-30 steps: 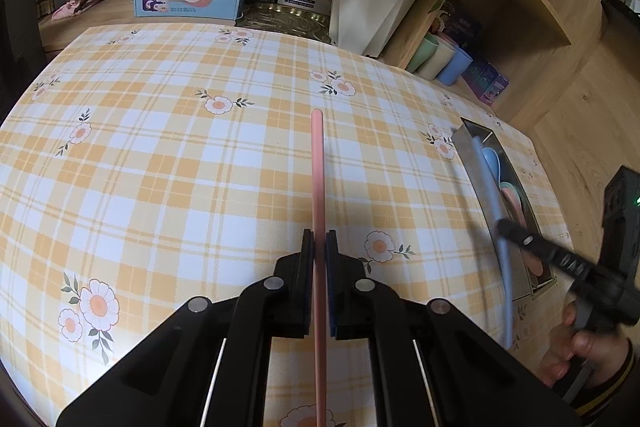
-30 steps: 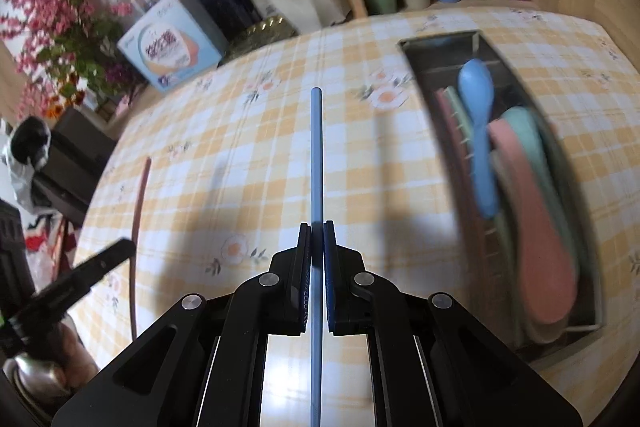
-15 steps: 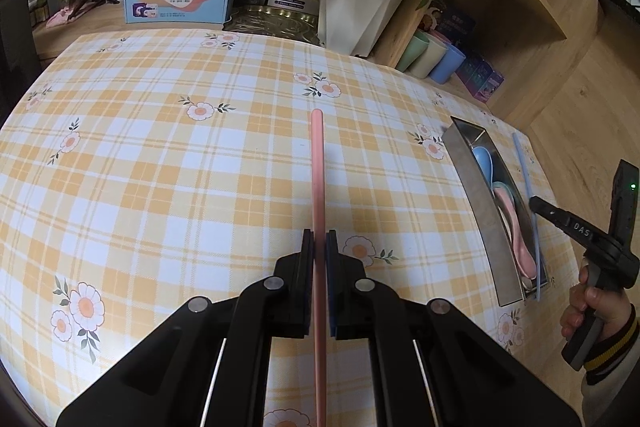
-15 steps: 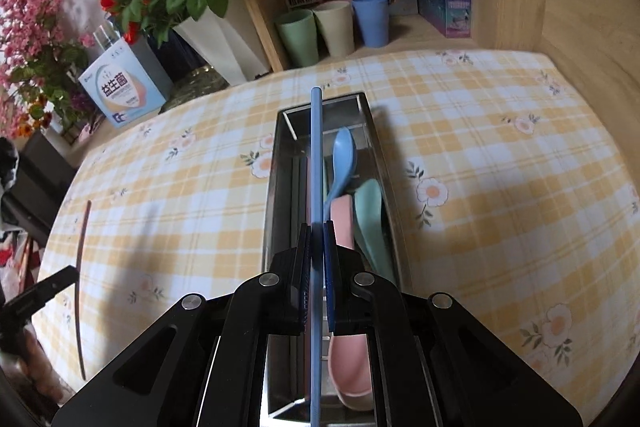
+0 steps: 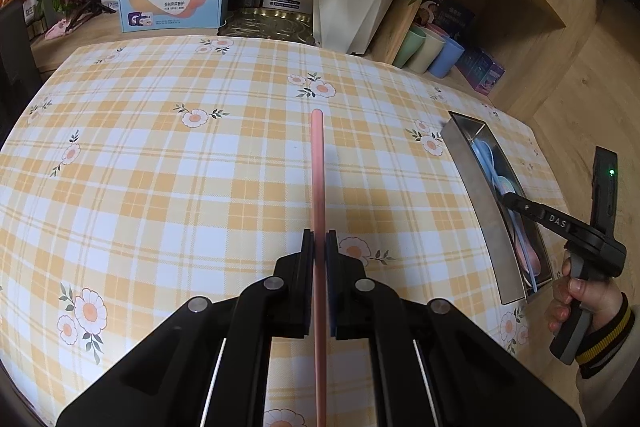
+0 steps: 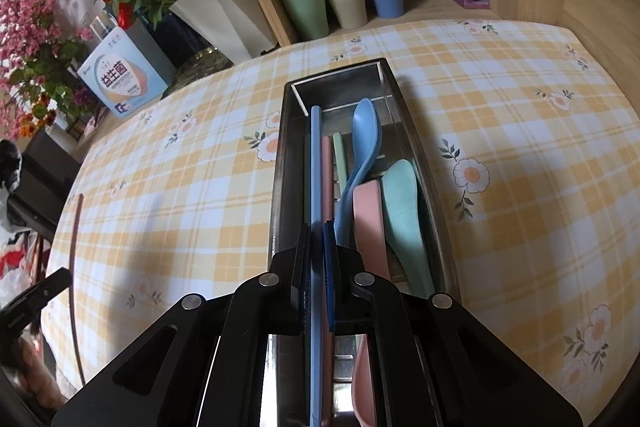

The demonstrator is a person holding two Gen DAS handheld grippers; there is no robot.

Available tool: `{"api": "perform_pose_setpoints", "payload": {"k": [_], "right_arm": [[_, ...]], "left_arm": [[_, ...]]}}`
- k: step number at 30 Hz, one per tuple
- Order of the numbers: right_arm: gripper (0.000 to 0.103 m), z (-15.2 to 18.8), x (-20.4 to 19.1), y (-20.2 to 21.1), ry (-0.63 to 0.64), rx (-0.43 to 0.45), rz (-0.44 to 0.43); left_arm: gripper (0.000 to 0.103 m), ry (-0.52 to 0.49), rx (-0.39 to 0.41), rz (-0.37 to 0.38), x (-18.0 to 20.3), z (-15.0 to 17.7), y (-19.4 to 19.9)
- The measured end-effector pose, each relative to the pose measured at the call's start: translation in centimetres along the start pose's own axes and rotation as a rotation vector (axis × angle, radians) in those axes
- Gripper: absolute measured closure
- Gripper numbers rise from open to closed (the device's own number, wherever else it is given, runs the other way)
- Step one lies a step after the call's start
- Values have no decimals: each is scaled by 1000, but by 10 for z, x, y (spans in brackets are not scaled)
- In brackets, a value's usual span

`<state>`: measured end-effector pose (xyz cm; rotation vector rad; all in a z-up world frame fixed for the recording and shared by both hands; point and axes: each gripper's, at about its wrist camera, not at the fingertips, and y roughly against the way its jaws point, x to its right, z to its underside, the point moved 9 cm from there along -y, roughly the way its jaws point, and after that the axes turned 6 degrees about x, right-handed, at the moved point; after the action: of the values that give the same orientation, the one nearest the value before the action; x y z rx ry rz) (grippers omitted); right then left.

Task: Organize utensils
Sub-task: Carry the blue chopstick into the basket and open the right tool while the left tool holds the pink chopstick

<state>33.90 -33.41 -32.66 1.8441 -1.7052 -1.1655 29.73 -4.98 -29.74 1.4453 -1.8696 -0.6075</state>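
Carefully now, your right gripper point(image 6: 317, 283) clamps the blue chopstick point(image 6: 316, 187) over the metal tray point(image 6: 424, 163), your left gripper point(image 5: 319, 287) clamps the pink chopstick point(image 5: 318, 179) above the table point(image 5: 160, 167); released tilted, the blue one may catch the spoons point(image 6: 384, 195).

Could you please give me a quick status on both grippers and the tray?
Left hand-held gripper shut on pink chopstick over the table. Right hand-held gripper shut on blue chopstick, above metal tray. Nothing blocking.
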Motion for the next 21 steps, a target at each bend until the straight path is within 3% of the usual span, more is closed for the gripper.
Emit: {"api": "perform_pose_setpoints", "payload": {"k": [21], "right_arm": [[96,6,8,-9,-73,-34,-1]], "left_arm": [[97,-9,-21,5,5,4,-4]]}}
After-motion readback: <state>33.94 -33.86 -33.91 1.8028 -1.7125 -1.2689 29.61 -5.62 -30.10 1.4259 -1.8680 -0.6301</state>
